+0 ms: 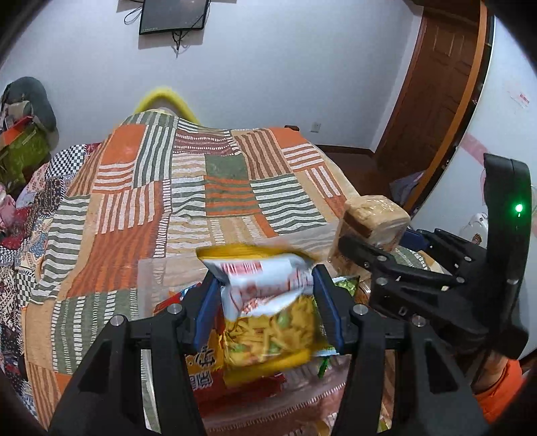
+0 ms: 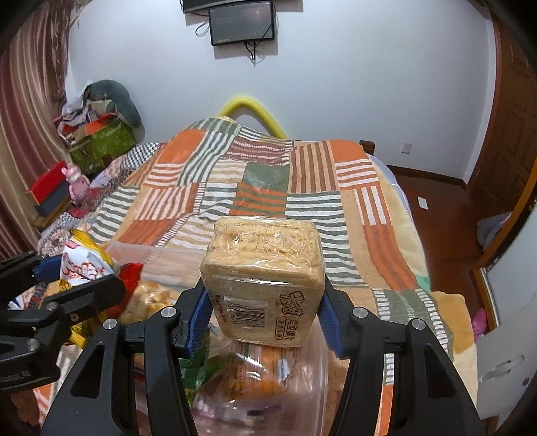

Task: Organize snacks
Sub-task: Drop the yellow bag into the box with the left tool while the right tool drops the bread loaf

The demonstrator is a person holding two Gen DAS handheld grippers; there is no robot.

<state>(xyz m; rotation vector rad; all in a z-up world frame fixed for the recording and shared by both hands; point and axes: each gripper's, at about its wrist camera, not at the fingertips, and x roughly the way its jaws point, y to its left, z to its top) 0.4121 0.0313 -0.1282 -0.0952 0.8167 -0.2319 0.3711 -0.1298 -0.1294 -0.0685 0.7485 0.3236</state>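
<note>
My left gripper (image 1: 266, 307) is shut on a yellow and white snack bag (image 1: 268, 302) showing noodle-like pieces, held above a clear plastic bin (image 1: 151, 278) of snacks. My right gripper (image 2: 265, 312) is shut on a wrapped tan crispy cake block (image 2: 265, 271) with a barcode, held above the same bin (image 2: 312, 375). The right gripper and its block (image 1: 372, 218) show at the right of the left wrist view. The left gripper and its bag (image 2: 84, 261) show at the left of the right wrist view. A red snack bag (image 1: 208, 372) lies in the bin.
The bin sits on a bed with a striped patchwork blanket (image 1: 188, 187). A monitor (image 2: 241, 25) hangs on the white wall. Boxes and clutter (image 2: 97, 134) pile at the left. A wooden door (image 1: 433, 87) and floor (image 2: 433, 201) lie right.
</note>
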